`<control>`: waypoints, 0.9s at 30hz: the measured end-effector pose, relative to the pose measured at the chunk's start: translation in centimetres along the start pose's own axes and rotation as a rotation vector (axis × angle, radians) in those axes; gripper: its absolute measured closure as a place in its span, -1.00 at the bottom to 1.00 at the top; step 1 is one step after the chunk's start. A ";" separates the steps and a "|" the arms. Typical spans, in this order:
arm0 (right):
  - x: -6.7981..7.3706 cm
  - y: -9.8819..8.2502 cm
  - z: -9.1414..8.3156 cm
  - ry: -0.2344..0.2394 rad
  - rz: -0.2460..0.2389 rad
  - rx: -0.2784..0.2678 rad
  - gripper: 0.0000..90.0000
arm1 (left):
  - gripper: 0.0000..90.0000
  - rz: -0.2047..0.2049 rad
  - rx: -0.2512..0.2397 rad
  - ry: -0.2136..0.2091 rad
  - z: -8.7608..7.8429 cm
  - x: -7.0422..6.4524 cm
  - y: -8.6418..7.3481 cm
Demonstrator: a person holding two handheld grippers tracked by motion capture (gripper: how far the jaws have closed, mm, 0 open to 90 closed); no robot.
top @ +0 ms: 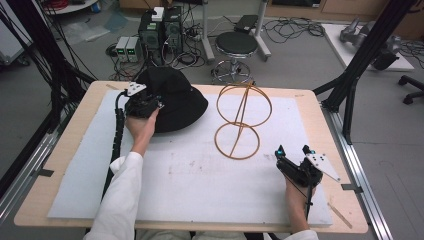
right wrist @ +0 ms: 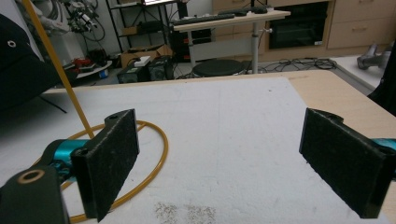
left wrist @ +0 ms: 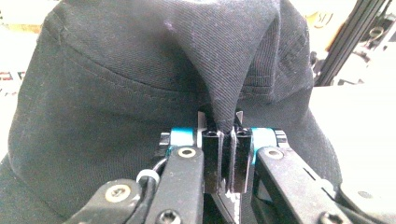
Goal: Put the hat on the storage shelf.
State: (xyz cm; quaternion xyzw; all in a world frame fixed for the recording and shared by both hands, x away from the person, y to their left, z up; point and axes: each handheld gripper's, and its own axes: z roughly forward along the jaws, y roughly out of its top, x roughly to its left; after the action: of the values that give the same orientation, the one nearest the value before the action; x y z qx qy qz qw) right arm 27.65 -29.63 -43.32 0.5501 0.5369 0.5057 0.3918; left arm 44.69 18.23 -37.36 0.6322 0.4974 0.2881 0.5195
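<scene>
A black bucket hat [top: 175, 100] sits at the back left of the white mat. My left gripper [top: 147, 105] is shut on a pinched fold of the hat's cloth [left wrist: 223, 100], and the fold rises in a peak from between the jaws. A gold wire stand [top: 241, 121] with a round base ring and an upright ring stands in the middle of the mat. Its base ring [right wrist: 140, 158] and slanted rod [right wrist: 58, 70] lie to the left of my right gripper [right wrist: 224, 158]. My right gripper [top: 294, 152] rests at the front right, open, with nothing between its pads.
The white mat [top: 200, 175] covers most of the wooden table [top: 65, 150]. Black frame posts [top: 357, 65] stand at the table's right and left sides. A stool [top: 236, 47], computers and cables are on the floor beyond the far edge.
</scene>
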 end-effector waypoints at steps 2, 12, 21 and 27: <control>0.1 0.0 0.0 0.004 0.000 0.000 -0.75 | 0.93 -0.001 -0.022 -0.002 -0.7 0.1 0.3; 0.2 0.0 0.1 0.009 -0.008 0.001 -0.75 | 0.93 -0.014 -0.139 -0.023 -3.8 0.2 2.1; 0.4 0.0 0.0 0.018 -0.021 -0.007 -0.75 | 0.93 0.035 -0.217 -0.036 -5.8 -0.8 3.3; 0.4 0.0 0.1 0.021 -0.025 -0.008 -0.75 | 0.93 0.069 -0.271 -0.051 -7.2 -1.4 4.6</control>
State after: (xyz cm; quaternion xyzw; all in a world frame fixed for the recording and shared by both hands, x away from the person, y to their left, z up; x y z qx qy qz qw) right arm 27.69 -29.23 -43.25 0.5363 0.5457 0.5085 0.3950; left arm 39.41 19.74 -30.65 0.5802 0.4187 0.3540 0.6023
